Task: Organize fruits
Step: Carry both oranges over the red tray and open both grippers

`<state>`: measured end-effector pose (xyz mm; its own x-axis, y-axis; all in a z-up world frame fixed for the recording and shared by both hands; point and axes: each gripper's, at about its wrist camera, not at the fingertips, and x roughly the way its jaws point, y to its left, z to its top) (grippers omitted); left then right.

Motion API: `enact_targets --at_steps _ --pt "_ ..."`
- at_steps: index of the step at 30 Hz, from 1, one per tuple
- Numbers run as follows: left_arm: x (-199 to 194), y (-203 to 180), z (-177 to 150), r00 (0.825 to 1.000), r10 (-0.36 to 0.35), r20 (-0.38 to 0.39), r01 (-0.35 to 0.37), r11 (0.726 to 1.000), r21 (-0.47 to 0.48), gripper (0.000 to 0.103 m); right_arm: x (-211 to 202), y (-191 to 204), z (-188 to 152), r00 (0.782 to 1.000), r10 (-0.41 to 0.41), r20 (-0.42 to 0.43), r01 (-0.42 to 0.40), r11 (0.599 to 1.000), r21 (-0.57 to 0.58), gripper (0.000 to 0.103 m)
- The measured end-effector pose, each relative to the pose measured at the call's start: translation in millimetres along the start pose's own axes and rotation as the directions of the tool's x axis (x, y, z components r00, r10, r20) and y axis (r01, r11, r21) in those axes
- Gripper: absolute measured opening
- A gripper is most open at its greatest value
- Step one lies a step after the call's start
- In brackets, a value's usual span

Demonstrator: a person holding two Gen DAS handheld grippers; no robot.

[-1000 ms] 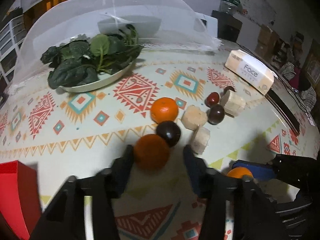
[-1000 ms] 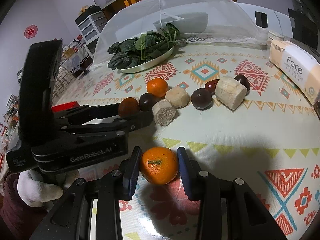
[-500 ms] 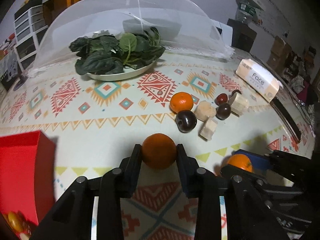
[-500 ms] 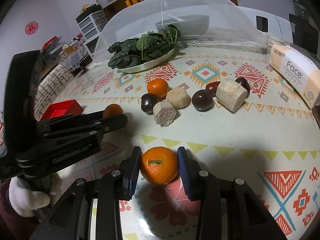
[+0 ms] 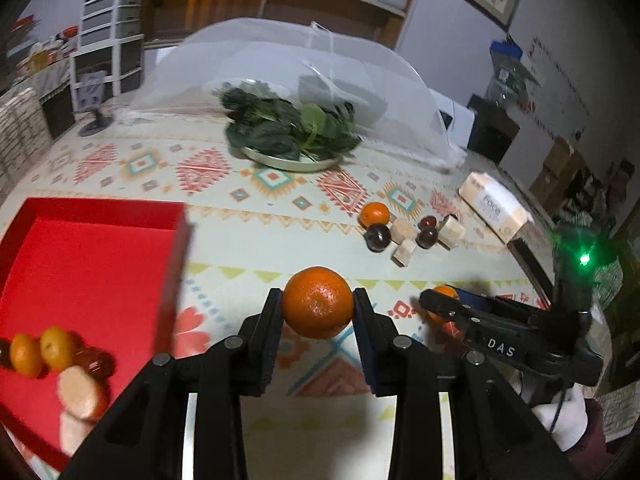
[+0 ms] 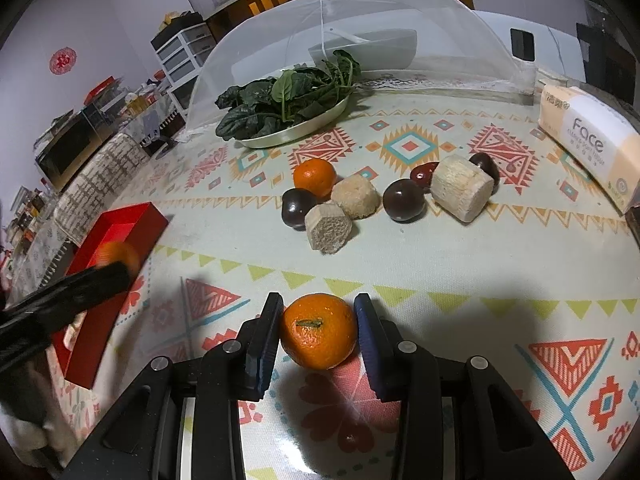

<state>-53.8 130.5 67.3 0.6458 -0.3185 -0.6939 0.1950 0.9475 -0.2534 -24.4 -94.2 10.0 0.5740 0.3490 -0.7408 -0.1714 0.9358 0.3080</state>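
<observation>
Over by the red box [image 5: 100, 240] the left gripper [image 5: 318, 308] is clamped on an orange [image 5: 318, 302], so drop-off looks next; right gripper [image 6: 318, 330] pinches another orange [image 6: 318, 332] on the desk [image 6: 440, 264]; needs lifting

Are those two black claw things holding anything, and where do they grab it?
Each tool grips an orange by its sides: left tool one orange, right tool another orange.
</observation>
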Motion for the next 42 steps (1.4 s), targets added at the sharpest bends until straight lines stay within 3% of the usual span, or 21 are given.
enact_targets --at_steps 6,14,23,30,32,34,42 --pt "-31 35 -9 0.999 0.006 0.046 -0.003 0.997 -0.079 0.033 -13 14 -10 1.0 0.024 -0.018 -0.023 0.999 0.033 0.04" --pt "-59 92 -22 0.995 0.035 0.089 -0.017 0.981 -0.195 0.033 -29 86 -7 0.997 0.083 -0.002 -0.083 0.994 -0.069 0.04" --pt "-100 157 -34 0.977 0.149 0.152 -0.099 0.95 -0.296 0.033 -4 176 -8 0.983 0.171 -0.071 -0.181 0.968 -0.173 0.04" --pt "-108 194 -46 0.976 0.165 0.145 -0.105 0.93 -0.352 0.034 19 223 -6 0.978 0.181 -0.104 -0.2 0.953 -0.225 0.04" --pt "-111 201 -48 0.974 0.168 0.151 -0.103 0.926 -0.364 0.037 27 231 -4 0.976 0.185 -0.119 -0.208 0.952 -0.224 0.04" --pt "-116 205 -49 0.972 0.171 0.159 -0.1 0.92 -0.379 0.048 33 235 -3 0.971 0.195 -0.136 -0.221 0.952 -0.213 0.04" --pt "-142 224 -54 0.953 0.234 0.195 -0.133 0.896 -0.423 0.063 62 268 4 0.948 0.255 -0.192 -0.29 0.94 -0.181 0.04"
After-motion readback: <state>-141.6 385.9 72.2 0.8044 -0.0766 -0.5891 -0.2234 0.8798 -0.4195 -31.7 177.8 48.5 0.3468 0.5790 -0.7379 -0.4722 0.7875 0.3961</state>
